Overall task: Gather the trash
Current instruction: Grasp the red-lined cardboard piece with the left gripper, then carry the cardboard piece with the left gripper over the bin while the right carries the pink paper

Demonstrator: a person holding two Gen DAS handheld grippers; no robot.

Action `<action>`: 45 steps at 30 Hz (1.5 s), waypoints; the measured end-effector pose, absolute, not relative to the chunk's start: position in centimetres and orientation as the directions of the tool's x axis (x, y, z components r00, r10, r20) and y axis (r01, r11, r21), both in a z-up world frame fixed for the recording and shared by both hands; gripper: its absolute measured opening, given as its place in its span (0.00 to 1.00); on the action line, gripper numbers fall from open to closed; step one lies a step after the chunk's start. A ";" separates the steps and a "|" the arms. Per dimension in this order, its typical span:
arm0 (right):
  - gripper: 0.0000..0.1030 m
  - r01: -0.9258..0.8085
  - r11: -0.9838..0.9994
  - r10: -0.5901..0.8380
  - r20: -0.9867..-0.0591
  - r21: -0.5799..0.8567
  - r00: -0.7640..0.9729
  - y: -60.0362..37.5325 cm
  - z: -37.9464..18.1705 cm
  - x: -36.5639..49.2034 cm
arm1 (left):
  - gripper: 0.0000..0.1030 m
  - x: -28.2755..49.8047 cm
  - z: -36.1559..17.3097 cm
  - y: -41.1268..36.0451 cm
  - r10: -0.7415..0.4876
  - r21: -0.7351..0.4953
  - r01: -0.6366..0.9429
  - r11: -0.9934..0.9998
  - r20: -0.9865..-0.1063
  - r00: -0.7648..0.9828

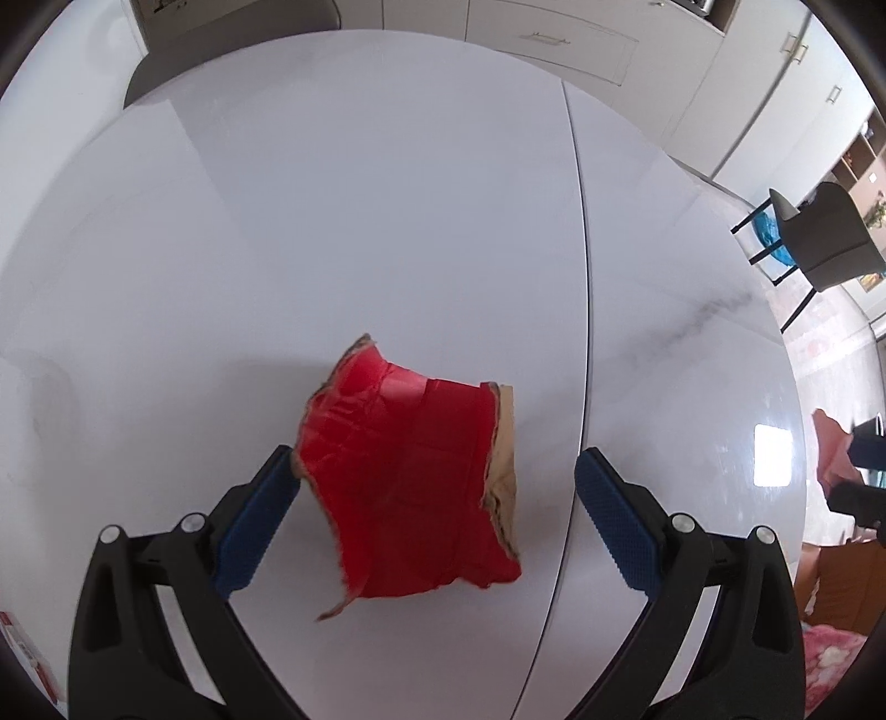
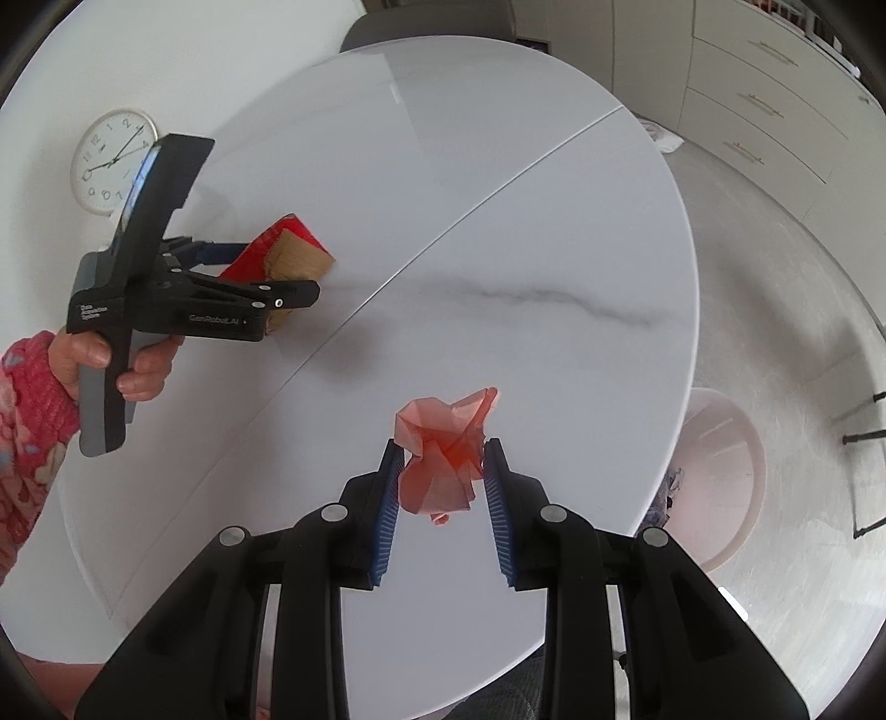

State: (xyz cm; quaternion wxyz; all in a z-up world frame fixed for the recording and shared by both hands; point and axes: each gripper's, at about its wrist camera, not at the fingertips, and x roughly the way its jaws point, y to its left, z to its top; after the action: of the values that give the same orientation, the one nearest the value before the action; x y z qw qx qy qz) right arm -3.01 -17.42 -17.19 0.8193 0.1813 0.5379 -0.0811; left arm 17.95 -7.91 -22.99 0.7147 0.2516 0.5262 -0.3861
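A torn red cardboard piece [image 1: 404, 493] with a brown back lies on the white marble table [image 1: 360, 221]. My left gripper [image 1: 437, 471] is open, its blue pads on either side of the piece, the left pad [image 1: 260, 515] touching its edge. The piece [image 2: 277, 252] and the left gripper [image 2: 260, 277] also show in the right wrist view. My right gripper [image 2: 440, 451] is shut on a crumpled pink paper [image 2: 440, 459], held over the table [image 2: 498, 221] near its right edge.
A pale pink trash bin [image 2: 720, 482] stands on the floor below the table's right edge. A white clock [image 2: 111, 160] sits at the far left. A chair [image 1: 819, 243] stands beyond the table, with cabinets [image 1: 554, 39] behind.
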 end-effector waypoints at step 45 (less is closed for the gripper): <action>0.29 0.156 0.954 0.145 -0.851 0.254 0.504 -16.9 -13.7 -3.3 | 0.46 7.3 -11.4 0.9 -0.246 -0.057 0.422 0.905 -0.879 0.409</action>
State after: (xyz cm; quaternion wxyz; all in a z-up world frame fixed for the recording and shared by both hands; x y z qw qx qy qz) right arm -3.35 -16.94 -13.72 0.8541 0.1509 0.4978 -0.0034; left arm 7.29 0.90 -11.44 0.8347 0.0870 0.5055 -0.2001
